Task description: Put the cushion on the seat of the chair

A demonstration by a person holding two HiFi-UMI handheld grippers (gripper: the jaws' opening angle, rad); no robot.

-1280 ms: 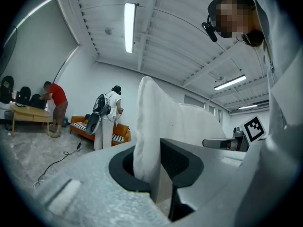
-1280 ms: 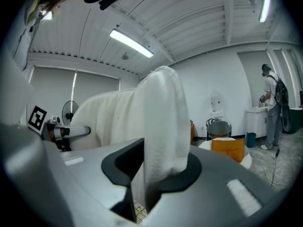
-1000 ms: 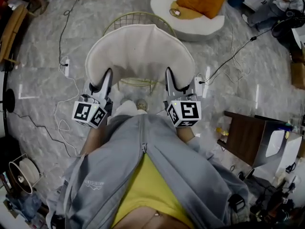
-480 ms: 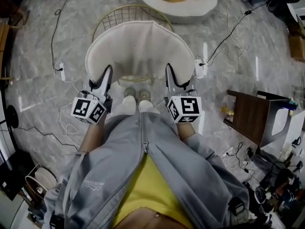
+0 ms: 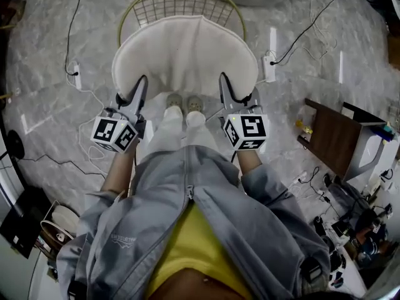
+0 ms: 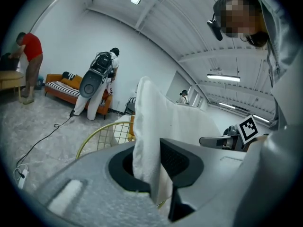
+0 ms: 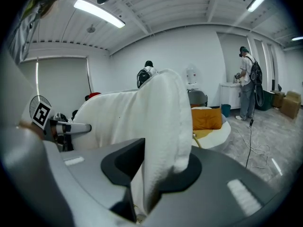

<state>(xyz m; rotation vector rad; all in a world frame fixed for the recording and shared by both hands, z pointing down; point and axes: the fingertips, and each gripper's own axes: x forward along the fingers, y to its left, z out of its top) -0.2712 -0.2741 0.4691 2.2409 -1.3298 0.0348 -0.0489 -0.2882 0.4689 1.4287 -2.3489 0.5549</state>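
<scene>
A white fuzzy cushion [image 5: 185, 54] hangs spread between both grippers, just above the gold wire chair [image 5: 178, 0] whose mesh back shows beyond it. My left gripper [image 5: 140, 86] is shut on the cushion's near left edge, and my right gripper [image 5: 225, 85] is shut on its near right edge. In the left gripper view the cushion [image 6: 147, 141] stands pinched between the jaws, with the chair's wire rim [image 6: 102, 135] behind. The right gripper view shows the cushion [image 7: 158, 141] clamped the same way. The chair's seat is hidden under the cushion.
White power strips [image 5: 270, 67] and black cables [image 5: 304, 33] lie on the marble floor beside the chair. A dark wooden box [image 5: 334, 136] stands at the right. My shoes [image 5: 184, 102] are close to the chair's front. An orange pillow [image 7: 206, 118] lies on a white pouf.
Both grippers have sunk with the cushion toward the chair, which now sits closer beneath it. The view has tilted, so the pouf slid out at the top.
</scene>
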